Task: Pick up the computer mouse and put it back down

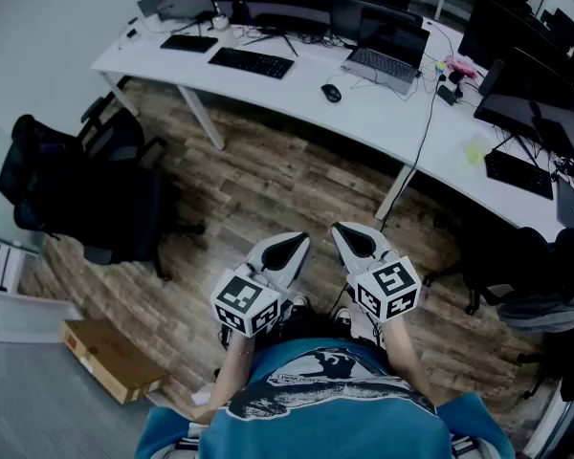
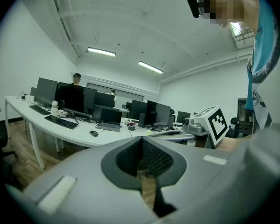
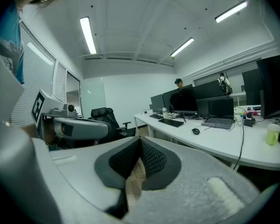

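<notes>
Jaws: pressed together on left gripper [image 1: 285, 251] and on right gripper [image 1: 356, 242] alike, with nothing between. Held side by side at six o'clock over bare floor, well apart from tabletop [image 1: 364, 118].

Looking toward twelve o'clock for mouse [image 1: 331, 92]: resting on white tabletop, untouched, near laptop [image 1: 387, 51] at its two o'clock. Marginally nearer right gripper, by judgement, though with little in it. Too small to settle long axis; seemingly from ten to four o'clock. Calls for a long approach toward twelve o'clock, then parting those jaws above mouse.

Counting, big to small:
- one tabletop
- at least two chairs, with one [image 1: 77, 180] at nine o'clock
- one box [image 1: 115, 357] at eight o'clock
- one laptop
- three keyboards, nearest [image 1: 252, 62] at mouse's ten o'clock
- one mouse
</notes>
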A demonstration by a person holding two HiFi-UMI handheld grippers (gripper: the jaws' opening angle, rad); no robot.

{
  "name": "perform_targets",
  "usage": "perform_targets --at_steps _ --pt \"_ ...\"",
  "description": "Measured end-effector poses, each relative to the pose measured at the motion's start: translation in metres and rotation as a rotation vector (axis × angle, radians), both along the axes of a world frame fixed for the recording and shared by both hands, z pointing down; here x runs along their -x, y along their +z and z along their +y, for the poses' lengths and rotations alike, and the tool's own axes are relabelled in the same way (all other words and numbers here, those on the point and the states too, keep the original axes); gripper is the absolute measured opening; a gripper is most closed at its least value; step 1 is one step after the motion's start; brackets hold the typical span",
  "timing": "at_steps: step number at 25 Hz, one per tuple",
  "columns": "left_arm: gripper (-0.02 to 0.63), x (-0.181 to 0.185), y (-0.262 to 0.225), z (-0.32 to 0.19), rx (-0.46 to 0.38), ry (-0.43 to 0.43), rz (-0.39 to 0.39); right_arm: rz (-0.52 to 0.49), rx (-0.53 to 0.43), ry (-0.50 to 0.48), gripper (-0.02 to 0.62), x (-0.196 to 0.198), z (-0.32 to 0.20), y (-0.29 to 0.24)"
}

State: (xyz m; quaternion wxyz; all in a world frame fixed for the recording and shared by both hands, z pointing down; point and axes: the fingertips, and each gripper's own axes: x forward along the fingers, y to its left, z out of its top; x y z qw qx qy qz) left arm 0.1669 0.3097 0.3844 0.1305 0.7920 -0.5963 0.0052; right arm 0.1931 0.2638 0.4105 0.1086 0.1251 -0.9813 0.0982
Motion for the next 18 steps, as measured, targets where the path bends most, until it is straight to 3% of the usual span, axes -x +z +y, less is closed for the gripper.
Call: perform_targets --at_steps 18 --pt "0.015 0.050 0.007 0.004 0.000 0.041 0.018 -0.060 0.064 0.033 0.002 0.055 0.002 0.006"
